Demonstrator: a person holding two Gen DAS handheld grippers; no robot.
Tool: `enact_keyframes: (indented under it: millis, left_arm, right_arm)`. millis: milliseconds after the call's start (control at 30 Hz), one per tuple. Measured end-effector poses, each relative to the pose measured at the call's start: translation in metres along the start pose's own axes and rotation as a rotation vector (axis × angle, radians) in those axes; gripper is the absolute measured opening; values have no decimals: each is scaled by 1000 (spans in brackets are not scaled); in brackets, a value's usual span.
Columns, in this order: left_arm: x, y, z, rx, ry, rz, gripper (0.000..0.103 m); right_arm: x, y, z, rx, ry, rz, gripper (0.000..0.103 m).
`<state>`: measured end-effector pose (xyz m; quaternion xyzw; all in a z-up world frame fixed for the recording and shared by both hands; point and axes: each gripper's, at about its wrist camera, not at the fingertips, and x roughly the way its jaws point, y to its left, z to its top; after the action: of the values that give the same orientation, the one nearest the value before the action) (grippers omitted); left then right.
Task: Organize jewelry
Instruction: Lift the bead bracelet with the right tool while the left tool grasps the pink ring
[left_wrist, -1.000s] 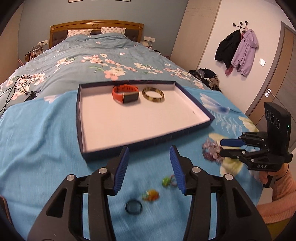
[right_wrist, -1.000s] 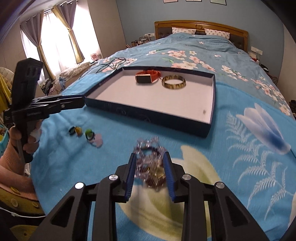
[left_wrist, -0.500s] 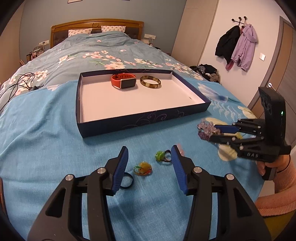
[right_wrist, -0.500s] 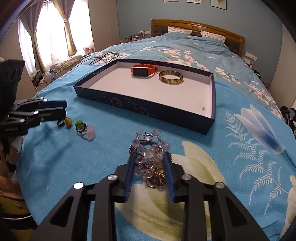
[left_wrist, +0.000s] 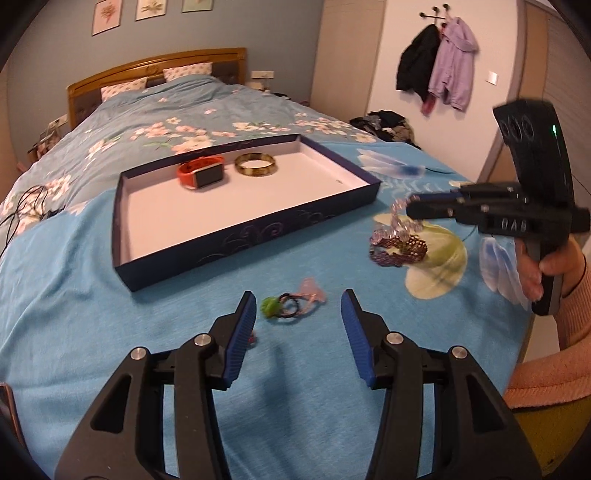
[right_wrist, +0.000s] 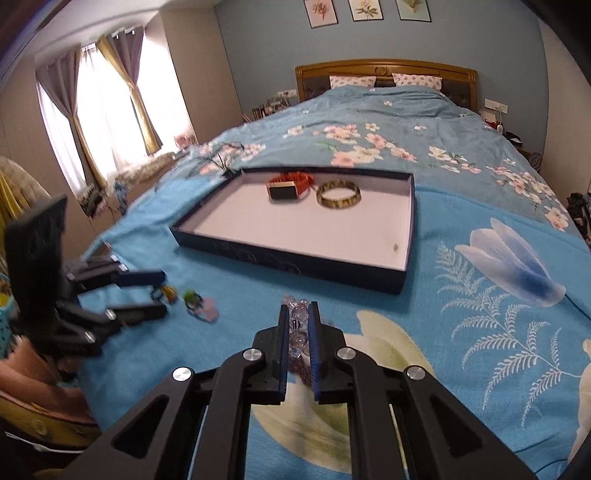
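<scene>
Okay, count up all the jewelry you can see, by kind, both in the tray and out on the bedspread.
Watch: 1, in the tray
Bangle: 1, in the tray
Small rings: 4 on the bedspread: black ring, yellow ring, green ring, pink ring
Beaded bracelet bunch: 1, clamped in the right gripper; strands too tangled to count
Total: 7

We count one tray (left_wrist: 255, 236) on one bed (left_wrist: 55, 295); two pieces lie in it, one orange watch (left_wrist: 201, 175) and one gold bangle (left_wrist: 256, 165); one clump of beaded bracelets (left_wrist: 397, 243) hangs at the right gripper (right_wrist: 298, 325), too tangled for us to number; at least two rings show by the left gripper (left_wrist: 298, 308), one green (left_wrist: 271, 306) and one pink (left_wrist: 312, 291); we see two grippers, two coats (left_wrist: 439, 70) and three pictures (right_wrist: 365, 11) on the walls.
</scene>
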<state>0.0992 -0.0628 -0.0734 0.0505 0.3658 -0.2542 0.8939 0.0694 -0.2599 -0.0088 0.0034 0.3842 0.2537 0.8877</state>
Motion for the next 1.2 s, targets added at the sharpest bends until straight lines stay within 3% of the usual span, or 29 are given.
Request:
enact_keyframes:
  millis: [167, 433, 567, 700, 800, 900, 1000, 1100, 1200]
  left_arm:
    - [13, 2, 0, 4, 32, 4, 45]
    - [27, 31, 2, -99, 70, 18, 35]
    - [35, 41, 3, -129, 103, 42, 31]
    - [34, 43, 5, -117, 97, 123, 29]
    - [33, 49, 5, -144, 91, 139, 29]
    - [22, 47, 5, -148, 44, 105, 29]
    - [9, 32, 5, -84, -3, 24, 29]
    - [6, 11, 3, -19, -6, -52, 29]
    - [12, -4, 2, 20, 22, -83, 29]
  right_arm:
    - [-12, 3, 9, 2, -41, 33, 7]
    - [-10, 8, 9, 0, -44, 66, 7]
    - [-10, 8, 9, 3, -45, 73, 7]
    - [-9, 10, 7, 2, -43, 74, 7]
    - [-9, 9, 7, 10, -46, 79, 7]
    - [-10, 7, 8, 15, -52, 80, 7]
    - [-12, 8, 9, 14, -60, 83, 7]
    - [-14, 8, 10, 12, -69, 85, 7]
    - [-17, 8, 13, 12, -79, 88, 7]
